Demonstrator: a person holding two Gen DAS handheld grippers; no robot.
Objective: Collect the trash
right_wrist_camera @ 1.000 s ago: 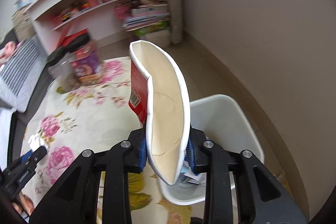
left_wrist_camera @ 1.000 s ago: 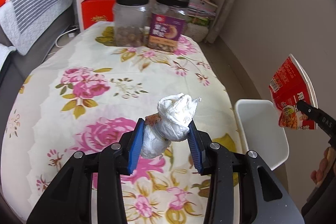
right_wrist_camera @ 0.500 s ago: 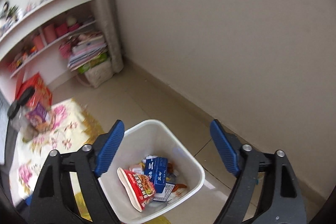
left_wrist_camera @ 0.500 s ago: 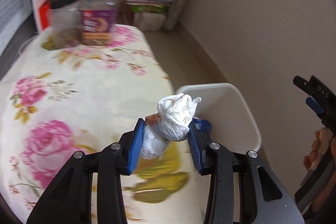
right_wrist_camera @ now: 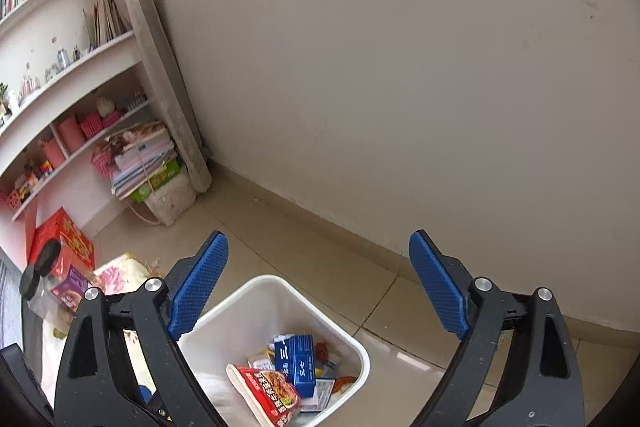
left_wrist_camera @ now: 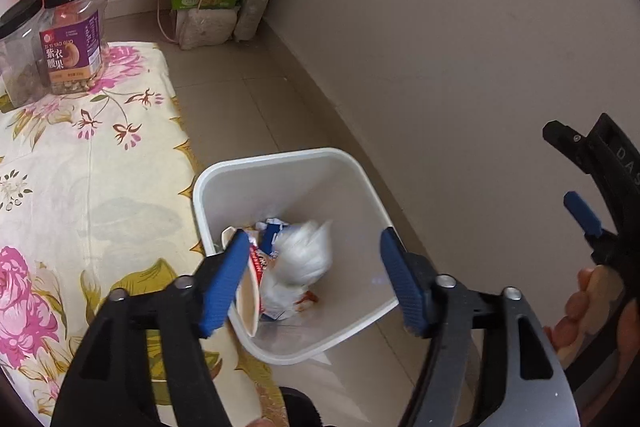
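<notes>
A white trash bin point(left_wrist_camera: 360, 179) stands on the floor beside the table. My left gripper point(left_wrist_camera: 312, 279) is open above it. A white crumpled tissue wad point(left_wrist_camera: 300, 259) is blurred and falling into the bin, clear of the jaws. Inside lie a red noodle cup point(right_wrist_camera: 268, 393) and a blue box point(right_wrist_camera: 298, 363). The bin also shows in the right wrist view point(right_wrist_camera: 352, 343). My right gripper point(right_wrist_camera: 316, 291) is open and empty above the bin; it also shows at the right edge of the left wrist view point(left_wrist_camera: 580, 187).
A table with a floral cloth point(left_wrist_camera: 80, 187) lies left of the bin, with two black-lidded jars point(left_wrist_camera: 72, 35) at its far end. A white shelf point(right_wrist_camera: 72, 131) with books and pink pots stands behind. A beige wall point(right_wrist_camera: 400, 67) is close on the right.
My left gripper swung right over the bin, opened and let go of the tissue wad, which is dropping in. My right gripper dropped the noodle cup earlier and stays open.
</notes>
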